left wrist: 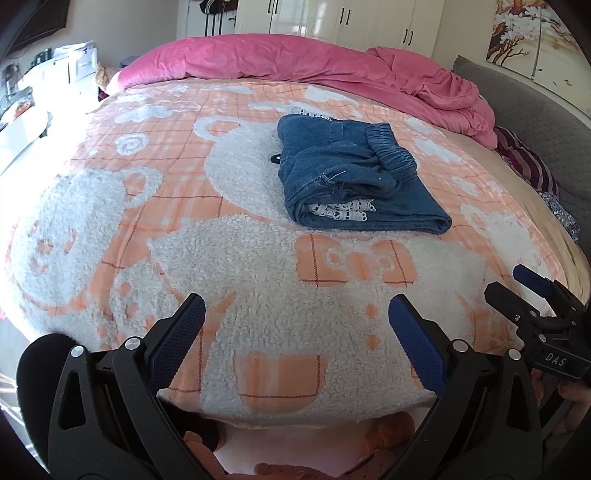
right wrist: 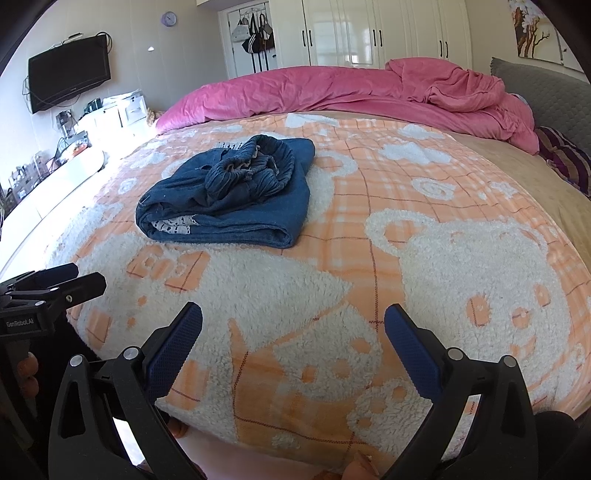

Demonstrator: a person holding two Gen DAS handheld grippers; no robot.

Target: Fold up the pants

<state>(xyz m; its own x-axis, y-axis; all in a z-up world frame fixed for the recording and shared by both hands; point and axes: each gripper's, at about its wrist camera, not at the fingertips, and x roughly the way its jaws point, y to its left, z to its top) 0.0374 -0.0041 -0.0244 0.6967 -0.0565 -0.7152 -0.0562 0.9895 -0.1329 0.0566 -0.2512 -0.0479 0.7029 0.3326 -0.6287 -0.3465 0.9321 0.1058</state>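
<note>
Blue denim pants (left wrist: 347, 170) lie folded in a compact bundle on the orange and white fleece blanket (left wrist: 221, 258), with the elastic waistband on top and white lace trim showing at the front fold. They also show in the right wrist view (right wrist: 229, 199). My left gripper (left wrist: 295, 306) is open and empty, held over the near edge of the bed, well short of the pants. My right gripper (right wrist: 293, 314) is open and empty too, also near the bed's front edge. The right gripper shows in the left wrist view (left wrist: 524, 284), and the left gripper shows in the right wrist view (right wrist: 66, 277).
A crumpled pink duvet (left wrist: 295, 62) lies along the far side of the bed. A grey headboard (left wrist: 535, 107) and a striped pillow (left wrist: 524, 158) are at the right. White wardrobes (right wrist: 369, 33) stand behind, and a wall TV (right wrist: 70, 81) and a cluttered white desk (right wrist: 55, 166) are at the left.
</note>
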